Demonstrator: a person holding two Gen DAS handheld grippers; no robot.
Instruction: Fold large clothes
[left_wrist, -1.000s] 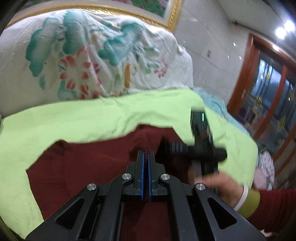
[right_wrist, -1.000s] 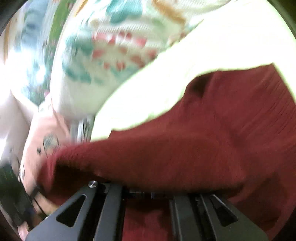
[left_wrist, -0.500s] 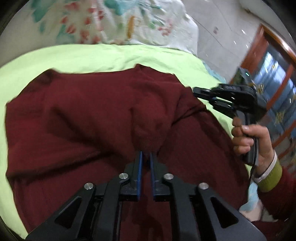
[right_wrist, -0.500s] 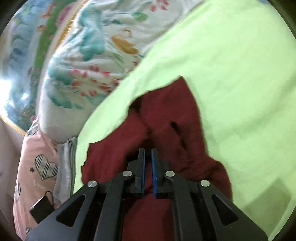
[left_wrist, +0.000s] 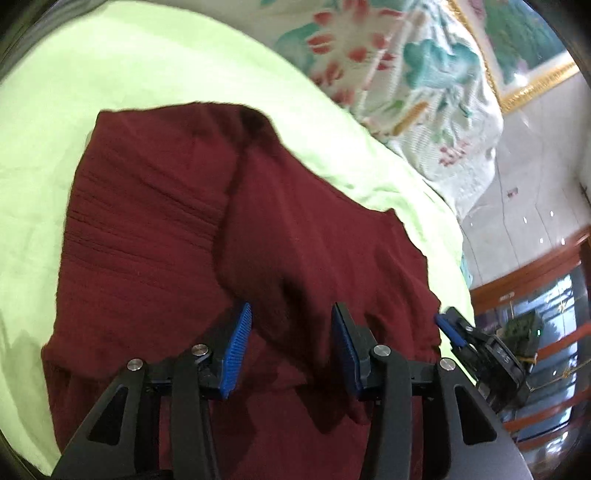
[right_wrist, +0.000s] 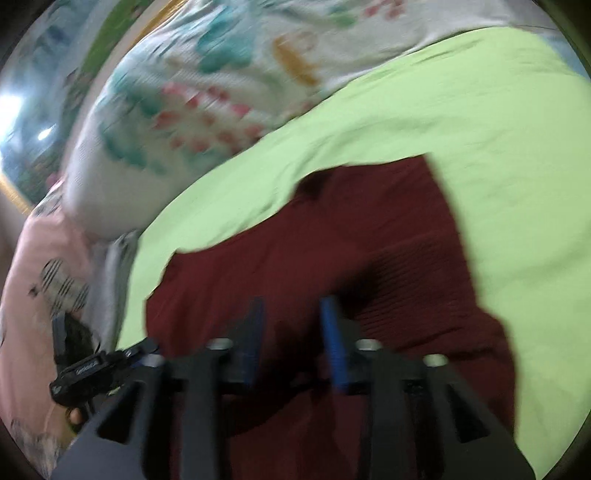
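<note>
Both released: left hand-held gripper (left_wrist: 291, 347) and right hand-held gripper (right_wrist: 293, 332) sit over the maroon sweater (left_wrist: 184, 229), which stretches toward 12 o'clock on the bed (left_wrist: 110, 74).

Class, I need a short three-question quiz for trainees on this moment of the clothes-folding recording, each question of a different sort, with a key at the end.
1. True or false: the left tool has its jaws clamped on the dark red garment.
2. Multiple choice: what does the garment lie on? A) a wooden floor B) a light green sheet C) a glass table
3. Fill in the gap: beyond the sheet lies bedding with a ______ print.

Key
1. False: both blue pads stand apart, with the cloth lying between and beneath them. The right tool is open too.
2. B
3. floral (red and teal flowers on white)
</note>
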